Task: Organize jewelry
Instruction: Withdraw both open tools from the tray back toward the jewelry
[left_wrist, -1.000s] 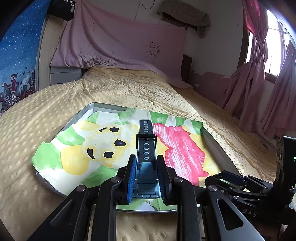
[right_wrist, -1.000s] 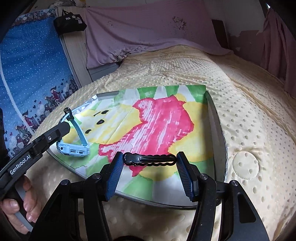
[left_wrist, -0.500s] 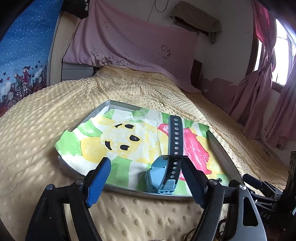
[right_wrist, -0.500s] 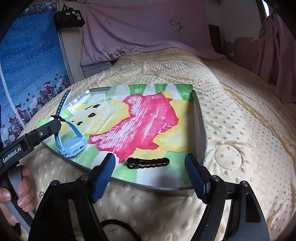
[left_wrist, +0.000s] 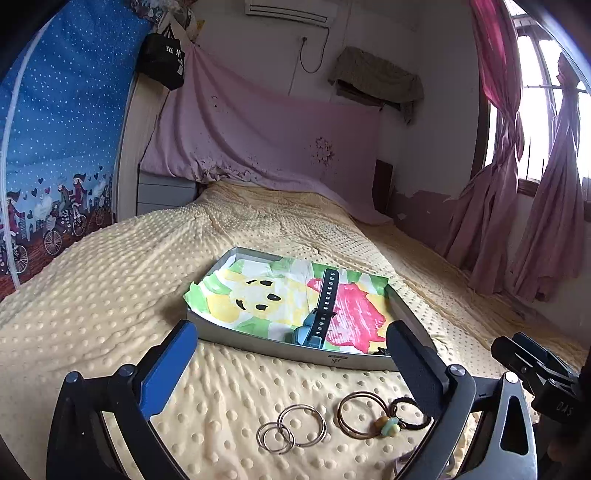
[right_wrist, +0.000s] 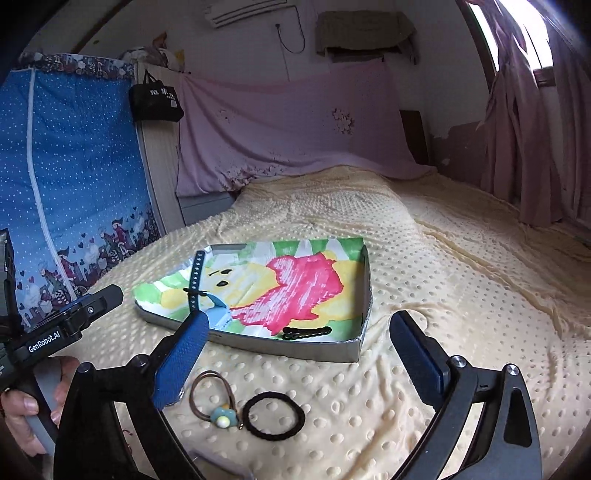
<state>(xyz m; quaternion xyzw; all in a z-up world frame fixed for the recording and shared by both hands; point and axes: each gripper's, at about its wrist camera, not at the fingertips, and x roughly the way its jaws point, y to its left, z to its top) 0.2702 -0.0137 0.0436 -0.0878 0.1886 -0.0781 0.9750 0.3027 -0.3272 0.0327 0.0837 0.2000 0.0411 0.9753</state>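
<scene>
Yellow dimpled bedspread (left_wrist: 110, 295) carried the work: a shallow grey tray (left_wrist: 266, 341) lined with a painted sheet, and loose pieces on the cover in front of it. Blue watch (left_wrist: 319, 317) lay in the tray, strap running away from the camera; black hair clip (right_wrist: 306, 332) lay crosswise by the tray's near wall.

Left gripper (left_wrist: 295, 365): jaws had just been opening, now spread wide, nothing between them. Silver rings (left_wrist: 291, 432), bronze hoop (left_wrist: 360, 415) and a beaded tie (left_wrist: 402, 417) lay just below it, nearest this hand.

Right gripper (right_wrist: 303, 365): jaws had likewise just been opening, wide and empty. Black hair tie (right_wrist: 275, 415) and flower tie (right_wrist: 214, 398) lay flat below, between its fingers, likely next.
</scene>
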